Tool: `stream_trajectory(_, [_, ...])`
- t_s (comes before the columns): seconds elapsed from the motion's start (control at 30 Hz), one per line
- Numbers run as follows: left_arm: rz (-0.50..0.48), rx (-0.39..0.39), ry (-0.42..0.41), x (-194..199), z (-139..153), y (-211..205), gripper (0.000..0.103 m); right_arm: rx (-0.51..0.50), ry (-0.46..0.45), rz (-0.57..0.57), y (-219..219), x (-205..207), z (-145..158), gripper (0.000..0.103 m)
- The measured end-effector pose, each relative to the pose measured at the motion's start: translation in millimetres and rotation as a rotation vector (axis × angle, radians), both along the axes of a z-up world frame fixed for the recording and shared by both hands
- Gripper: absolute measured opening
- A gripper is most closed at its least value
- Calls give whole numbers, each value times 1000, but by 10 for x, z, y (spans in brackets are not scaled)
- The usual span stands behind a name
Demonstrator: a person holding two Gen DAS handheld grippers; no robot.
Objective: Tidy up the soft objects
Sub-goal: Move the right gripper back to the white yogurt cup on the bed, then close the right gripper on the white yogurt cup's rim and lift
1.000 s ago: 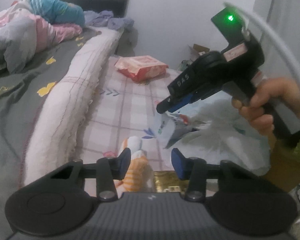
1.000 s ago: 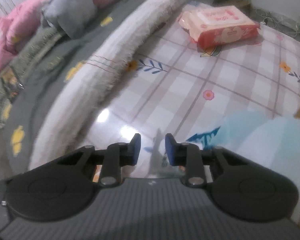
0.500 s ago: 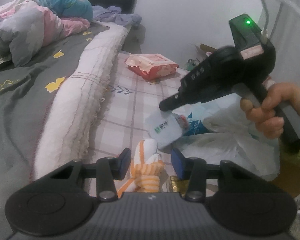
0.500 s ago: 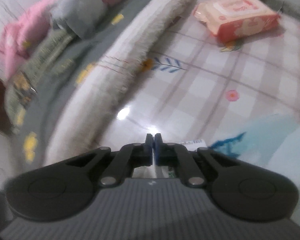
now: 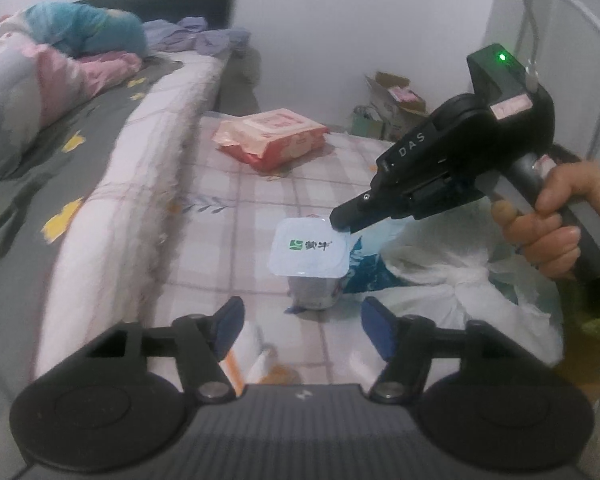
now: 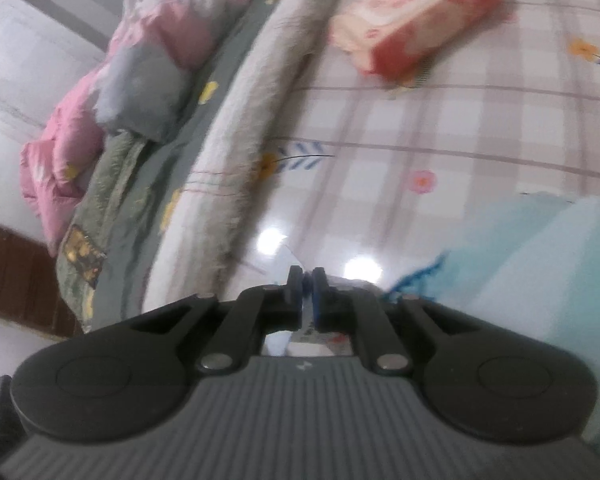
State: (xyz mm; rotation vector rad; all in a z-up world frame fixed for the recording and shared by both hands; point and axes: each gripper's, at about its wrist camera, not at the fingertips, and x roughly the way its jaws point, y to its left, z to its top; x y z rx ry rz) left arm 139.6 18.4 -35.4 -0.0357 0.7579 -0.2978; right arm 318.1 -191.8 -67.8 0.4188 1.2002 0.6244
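The right gripper (image 5: 340, 222), in the right half of the left wrist view, has its fingers pinched together on the far right corner of the foil lid rim of a yogurt cup (image 5: 309, 254), which sits at mid-frame, upright or nearly so; whether its base rests on the plaid mat (image 5: 260, 196) or hangs just above it cannot be told. In the right wrist view those fingers stand almost touching at lower centre, with a thin sliver of the cup's edge between them. A hold on a thin lid flange is a weak one, so my judgement is that the cup should be carried slowly, kept level, and moved without any twist of the wrist that could peel the foil or let the cup swing. The white plastic bag (image 5: 452, 280) lies just right of the cup, and looks the likely place to put it. The left gripper (image 5: 302, 326), at the bottom of its own view, is opening; its blue pads (image 5: 228, 322) stand well apart with nothing between them, and an orange-striped soft toy (image 5: 256, 360) lies just below its left finger, apparently free.
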Motion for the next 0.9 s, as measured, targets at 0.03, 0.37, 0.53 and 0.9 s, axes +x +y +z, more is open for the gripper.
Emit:
stream_trajectory(0.03, [-11,9,0,58,-9,-49,71,-5,10,-11,-42,17,-18,6])
stream_trajectory(0.37, [-4,44,77,616,-253,-302,76,102,161,-98,-259,172,-313,12])
stream_trajectory(0.53, [-16,38,113,772,-337,-370,72,132,189,-109,-255,188,-368,13])
stream_trajectory(0.9, [-4,27,142,803,-328,-380,63,132,201,-133,-209,158,-321,14])
